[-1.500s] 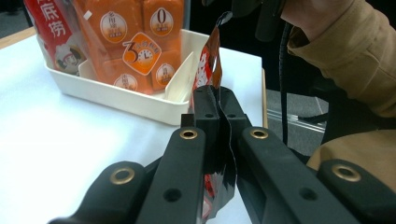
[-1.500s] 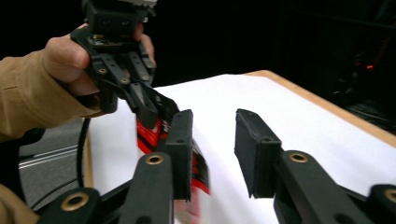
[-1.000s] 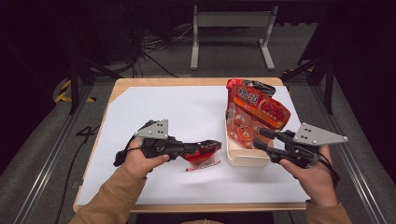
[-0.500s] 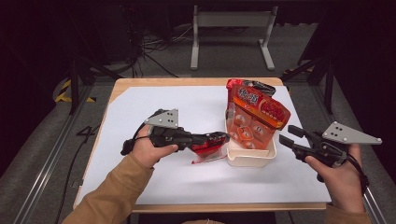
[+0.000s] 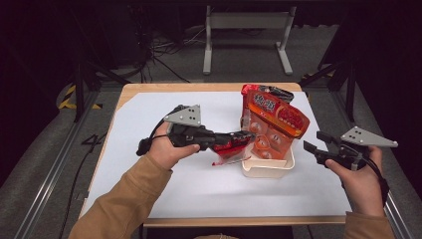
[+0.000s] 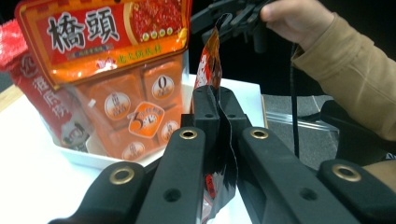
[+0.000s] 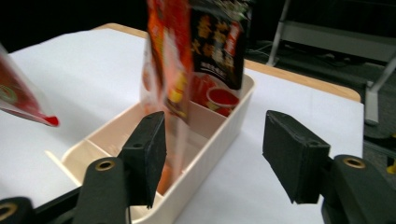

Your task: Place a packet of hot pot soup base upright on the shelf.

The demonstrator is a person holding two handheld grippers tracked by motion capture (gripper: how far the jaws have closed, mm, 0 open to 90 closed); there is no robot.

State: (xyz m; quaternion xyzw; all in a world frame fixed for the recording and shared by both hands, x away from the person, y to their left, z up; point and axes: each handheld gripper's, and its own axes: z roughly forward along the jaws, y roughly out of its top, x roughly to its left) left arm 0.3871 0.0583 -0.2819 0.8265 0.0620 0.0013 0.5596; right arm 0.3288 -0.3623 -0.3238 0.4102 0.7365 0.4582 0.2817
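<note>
Red foil marks the small sachet [image 5: 230, 146] that the left gripper [image 5: 238, 141] pinches between its pressed-together jaws, held above the table with its long axis running along the jaws toward the cream plastic bin [image 5: 268, 168]; its far end is at the bin's near-left rim. In the left gripper view the sachet [image 6: 215, 121] stands on edge between the black jaws, its top pointing away from the camera. Inside the bin, tall orange pouches [image 5: 275, 124] stand upright, leaning slightly back, with a dark-printed packet [image 7: 217, 44] behind them. The right gripper [image 5: 312, 144] hangs just off the bin's right side, jaws spread wide and holding nothing. A white sheet [image 5: 149, 134] covers the wooden table [image 5: 149, 88], whose edge shows along the far side. Around it lie grey floor, dark cables, and a metal stand [image 5: 246, 22] farther back. Bare sheet lies to the left and in front of the bin; the bin sits nearer the table's right edge.
</note>
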